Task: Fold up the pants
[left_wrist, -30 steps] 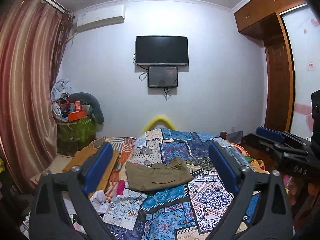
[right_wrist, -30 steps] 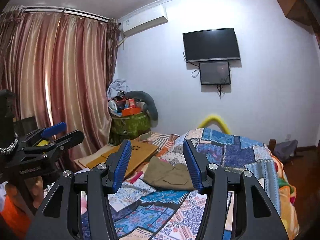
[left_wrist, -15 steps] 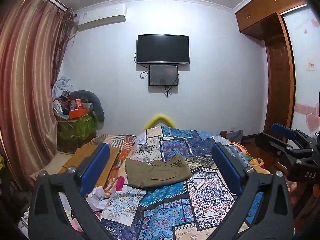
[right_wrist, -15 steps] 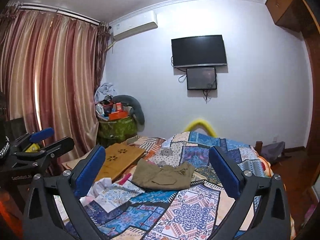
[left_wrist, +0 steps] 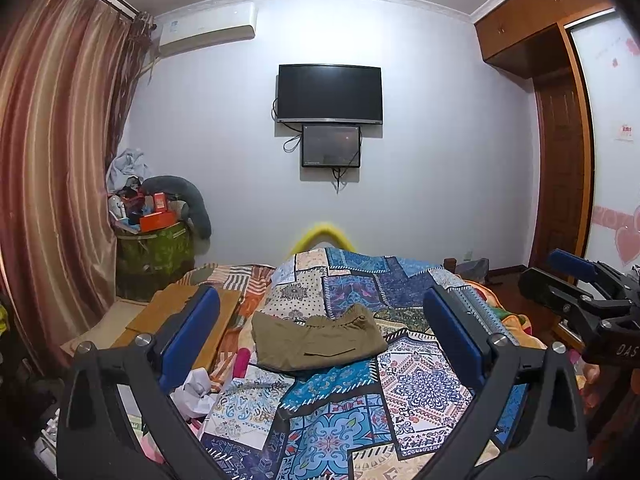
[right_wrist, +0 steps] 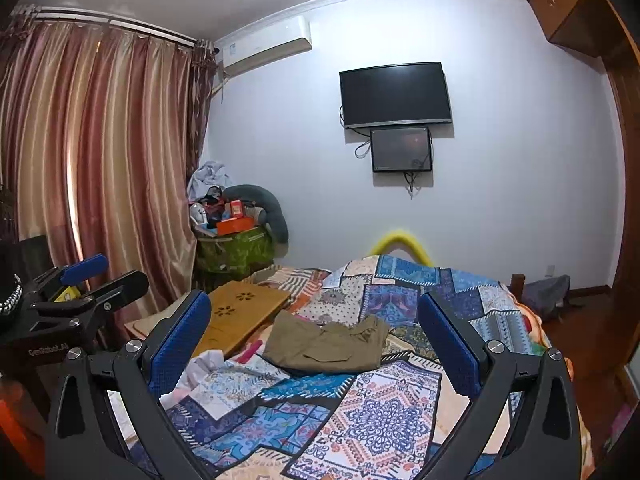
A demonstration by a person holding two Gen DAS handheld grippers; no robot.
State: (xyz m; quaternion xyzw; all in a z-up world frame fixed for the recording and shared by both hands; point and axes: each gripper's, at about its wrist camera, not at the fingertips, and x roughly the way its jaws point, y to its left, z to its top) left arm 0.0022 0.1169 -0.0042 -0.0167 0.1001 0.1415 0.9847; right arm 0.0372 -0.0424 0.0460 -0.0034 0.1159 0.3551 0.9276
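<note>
Olive-brown pants (left_wrist: 318, 342) lie folded into a compact rectangle on the patchwork bedspread (left_wrist: 420, 384), in the middle of the bed. They also show in the right wrist view (right_wrist: 328, 344). My left gripper (left_wrist: 320, 332) is open and empty, held back from the pants and above the near part of the bed. My right gripper (right_wrist: 314, 334) is open and empty, also held back from the pants. The right gripper also shows at the right edge of the left wrist view (left_wrist: 580, 292). The left gripper also shows at the left edge of the right wrist view (right_wrist: 86, 292).
A wooden lap desk (right_wrist: 240, 312) lies on the bed's left side, with crumpled white cloth (left_wrist: 198, 394) near it. A green bin piled with clutter (left_wrist: 154, 250) stands by the curtain (left_wrist: 48, 184). A TV (left_wrist: 330, 94) hangs on the far wall; a wardrobe (left_wrist: 560, 168) stands right.
My right gripper has opened wide from a narrow gap. Both grippers have pulled back slightly and steadied. The pants have not moved.
</note>
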